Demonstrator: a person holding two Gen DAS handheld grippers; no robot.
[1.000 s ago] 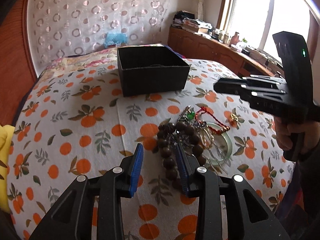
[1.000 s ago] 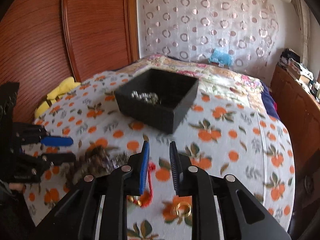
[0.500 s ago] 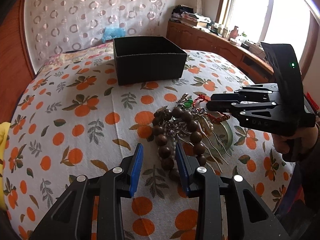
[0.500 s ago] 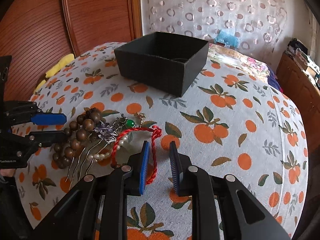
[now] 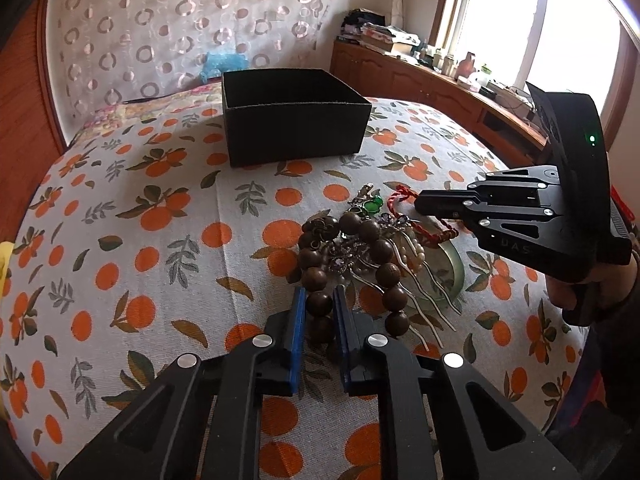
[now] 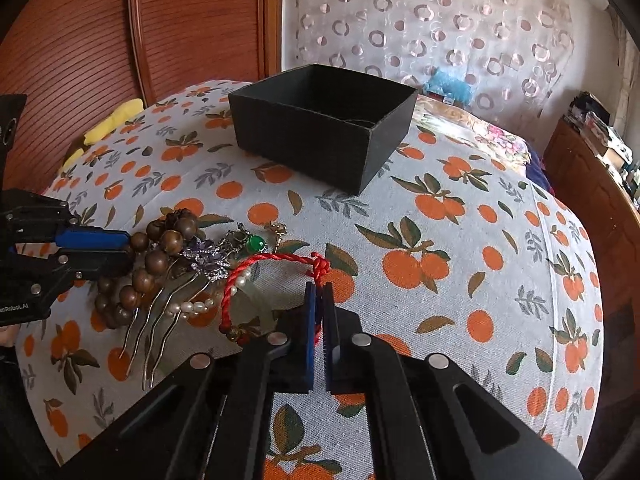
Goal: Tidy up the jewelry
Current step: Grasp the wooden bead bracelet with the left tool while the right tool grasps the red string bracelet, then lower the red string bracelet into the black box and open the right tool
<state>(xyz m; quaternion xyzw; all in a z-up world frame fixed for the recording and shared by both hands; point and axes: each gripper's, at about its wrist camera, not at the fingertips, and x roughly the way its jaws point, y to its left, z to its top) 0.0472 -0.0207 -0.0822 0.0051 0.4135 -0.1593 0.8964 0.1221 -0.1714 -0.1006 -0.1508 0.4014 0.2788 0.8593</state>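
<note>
A jewelry pile lies on the orange-print bedspread [image 5: 160,248]. My left gripper [image 5: 319,296] is closing its jaws, and the blue pads press one bead of the wooden bead bracelet [image 5: 384,252] between them. In the right wrist view the left gripper [image 6: 124,246] meets the wooden bead bracelet [image 6: 156,260] from the left. My right gripper [image 6: 319,286] is shut on the red cord bracelet [image 6: 276,257] just below its knot. From the left wrist view the right gripper [image 5: 420,204] sits over the red cord bracelet [image 5: 400,196]. An open black box [image 5: 294,136] [image 6: 316,144] stands behind the pile.
Silver hair forks [image 6: 160,320], a pearl strand [image 6: 192,306], a green bead charm [image 6: 256,244] and a pale green bangle [image 5: 456,276] lie tangled in the pile. A yellow cloth [image 6: 112,120] lies at the bed's edge by the wooden headboard. A cluttered wooden cabinet [image 5: 440,88] runs under the window.
Both grippers' jaws have closed: the left pads onto a wooden bead, the right pads onto the red cord. The right gripper first came down over the pile.
</note>
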